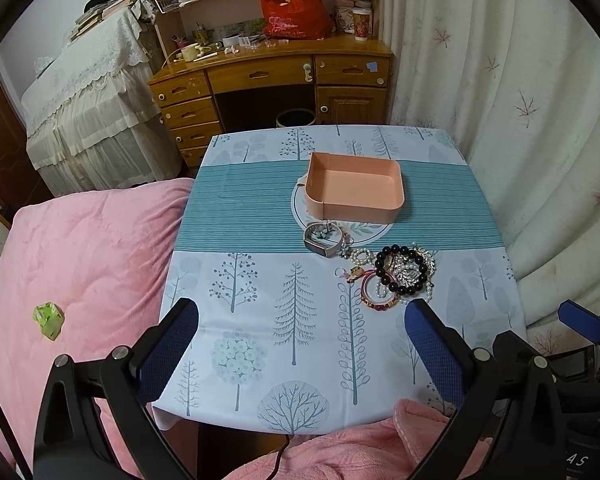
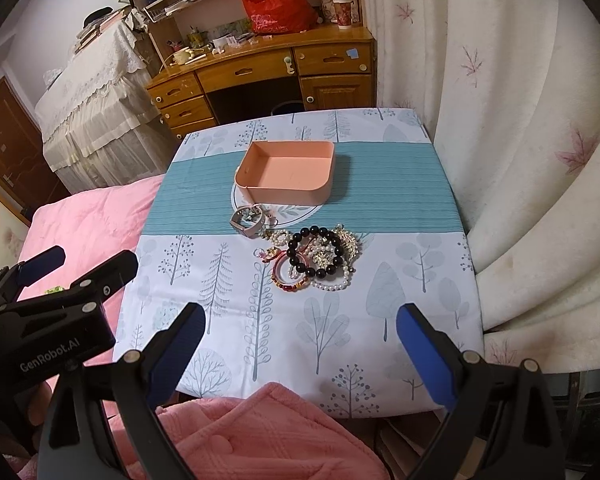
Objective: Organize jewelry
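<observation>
Both grippers up over the near edge of the desk [image 1: 236, 216], nothing held. Left gripper [image 1: 302, 320] with fingers [image 1: 172, 344] spread wide above the tree-print cloth, empty. Right gripper [image 2: 302, 324] likewise, fingers [image 2: 424, 352] wide apart and empty, hovering over the near right part of the cloth. Out in the middle, on the teal striped band, a pink open tray [image 1: 354, 188], bare inside, sitting partly on a round printed mat [image 1: 300, 212]. Just in front of the tray's near left corner, a smartwatch with a pale strap [image 1: 320, 242], a small flowery trinket lying against it. To the right of that and nearer, the jewelry pile [image 2: 316, 258]: a black bead bracelet [image 1: 400, 270] on top, pearl strands [image 2: 334, 286] looped under and around it, a red-and-gold bangle [image 1: 378, 296] at the near edge, a sparkly gold piece [image 2: 346, 240] on the far right, all touching and tangled. Pile well apart from both sets of fingers. Pink blanket [image 1: 80, 264] on the bed to the left, a wooden writing cabinet [image 1: 276, 76] with a red plastic bag [image 1: 296, 12] at the back, white curtain [image 1: 520, 120] on the right.
</observation>
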Demonstrator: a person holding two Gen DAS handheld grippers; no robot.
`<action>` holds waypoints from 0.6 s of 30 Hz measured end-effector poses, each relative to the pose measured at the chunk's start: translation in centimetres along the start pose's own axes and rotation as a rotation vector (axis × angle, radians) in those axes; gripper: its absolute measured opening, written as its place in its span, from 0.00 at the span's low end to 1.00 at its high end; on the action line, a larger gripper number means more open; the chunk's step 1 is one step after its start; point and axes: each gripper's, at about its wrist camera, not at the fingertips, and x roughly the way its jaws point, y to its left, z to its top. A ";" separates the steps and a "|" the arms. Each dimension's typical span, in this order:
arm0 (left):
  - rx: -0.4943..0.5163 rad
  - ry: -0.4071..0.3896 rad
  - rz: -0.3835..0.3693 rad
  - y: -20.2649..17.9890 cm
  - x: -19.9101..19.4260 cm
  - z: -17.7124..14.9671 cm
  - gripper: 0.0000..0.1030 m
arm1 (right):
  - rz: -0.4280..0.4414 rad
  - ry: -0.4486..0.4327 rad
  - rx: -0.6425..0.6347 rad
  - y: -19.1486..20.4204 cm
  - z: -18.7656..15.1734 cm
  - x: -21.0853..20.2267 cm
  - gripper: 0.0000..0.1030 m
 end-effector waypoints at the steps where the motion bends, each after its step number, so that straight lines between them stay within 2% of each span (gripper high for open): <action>1: 0.001 -0.001 0.001 0.0 0.0 0.0 0.99 | 0.000 -0.001 -0.001 0.0 0.0 0.1 0.94; 18: -0.003 -0.007 0.005 0.1 -0.2 0.1 0.99 | -0.013 -0.001 -0.013 0.2 0.3 0.0 0.94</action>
